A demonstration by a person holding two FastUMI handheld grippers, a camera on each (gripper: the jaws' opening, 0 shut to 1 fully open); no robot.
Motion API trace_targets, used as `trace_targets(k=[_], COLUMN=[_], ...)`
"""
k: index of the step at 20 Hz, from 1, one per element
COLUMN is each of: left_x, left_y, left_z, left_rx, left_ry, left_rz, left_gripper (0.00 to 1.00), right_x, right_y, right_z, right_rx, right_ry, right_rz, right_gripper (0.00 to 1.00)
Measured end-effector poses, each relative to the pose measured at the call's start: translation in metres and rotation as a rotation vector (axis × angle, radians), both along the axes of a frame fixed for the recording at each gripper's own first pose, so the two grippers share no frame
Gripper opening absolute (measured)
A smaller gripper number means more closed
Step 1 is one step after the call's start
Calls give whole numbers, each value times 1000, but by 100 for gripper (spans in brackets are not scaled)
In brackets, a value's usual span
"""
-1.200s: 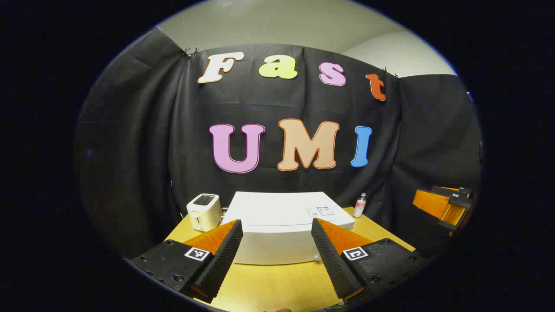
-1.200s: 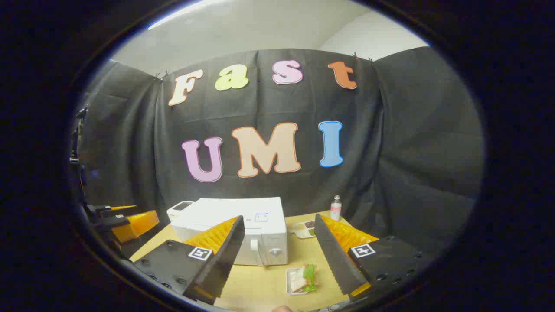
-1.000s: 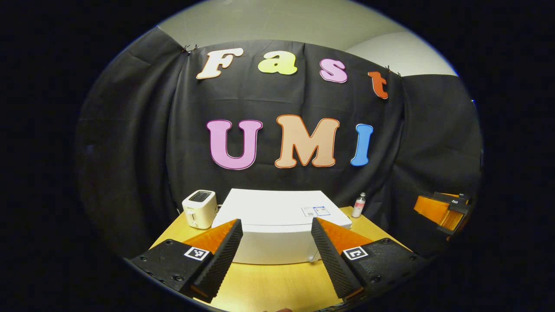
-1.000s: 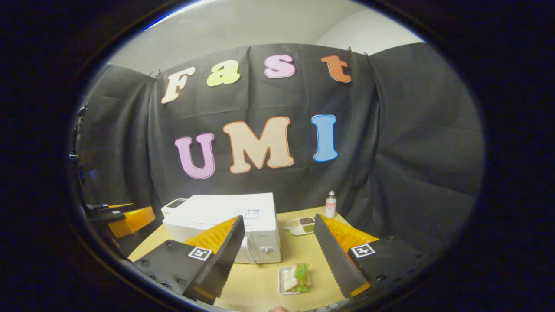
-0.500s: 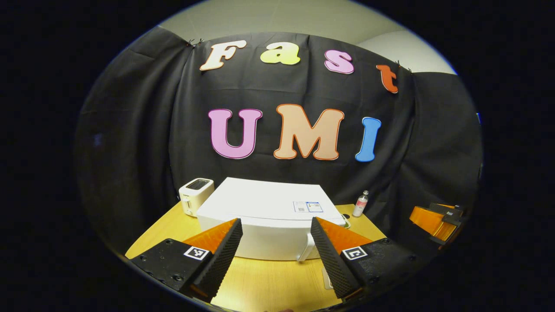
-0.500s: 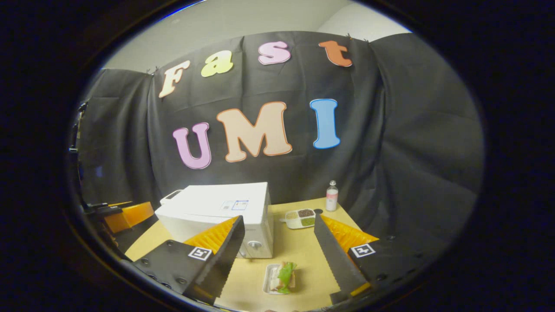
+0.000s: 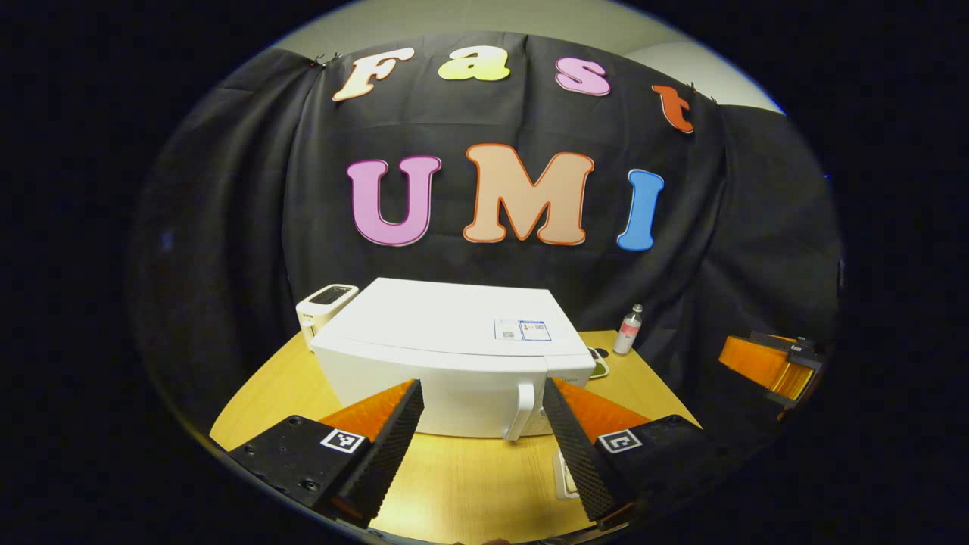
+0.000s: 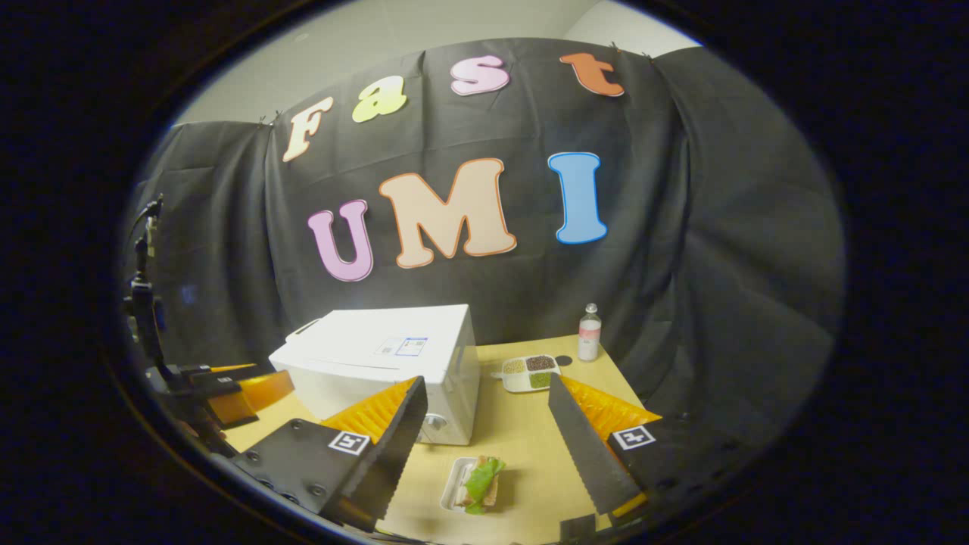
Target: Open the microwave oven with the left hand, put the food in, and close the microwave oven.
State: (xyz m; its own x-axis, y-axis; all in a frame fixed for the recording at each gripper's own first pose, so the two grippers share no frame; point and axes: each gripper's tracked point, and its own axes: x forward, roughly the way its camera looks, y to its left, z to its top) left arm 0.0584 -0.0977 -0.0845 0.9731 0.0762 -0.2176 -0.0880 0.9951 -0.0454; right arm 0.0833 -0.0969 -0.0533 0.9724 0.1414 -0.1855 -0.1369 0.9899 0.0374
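A recording booth dressed as a small kitchen corner. Black cloth (image 7: 227, 227) hangs as the wall on clips, with a plain pale room wall (image 8: 424, 38) above it. One wooden table (image 7: 462, 484) carries kitchen items: a white microwave oven (image 7: 447, 356), a white toaster (image 7: 324, 303), a small bottle (image 8: 589, 333), a divided dish of grains (image 8: 530, 372) and a sandwich on a small tray (image 8: 475, 484).
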Motion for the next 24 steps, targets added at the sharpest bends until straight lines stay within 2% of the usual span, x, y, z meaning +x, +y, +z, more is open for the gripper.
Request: trace_targets(k=[4, 8, 10, 11, 15, 20, 24], left_x=[15, 31, 40, 44, 67, 82, 98], left_y=[-12, -21, -22, -25, -36, -32, -27], left_z=[-42, -85, -107, -115, -152, -186, -200], left_rx=[-32, -73, -70, -61, -48, -21, -37], left_ry=[78, 155, 198, 212, 275, 349, 372], left_rz=[-5, -27, -29, -35, -67, -65, -43], left_gripper=[96, 96, 96, 96, 95, 95, 86], right_x=[2, 1, -1, -2, -7, -14, -20], right_y=[-12, -15, -17, -18, -29, -34, -36], right_z=[-2, -8, -15, -20, -28, -30, -37], right_rx=[-17, 12, 16, 15, 6, 8, 7], right_ry=[8, 32, 49, 61, 84, 80, 100], right_rz=[2, 5, 2, 0, -11, -10, -6], right_gripper=[100, 100, 100, 93, 93, 93, 93])
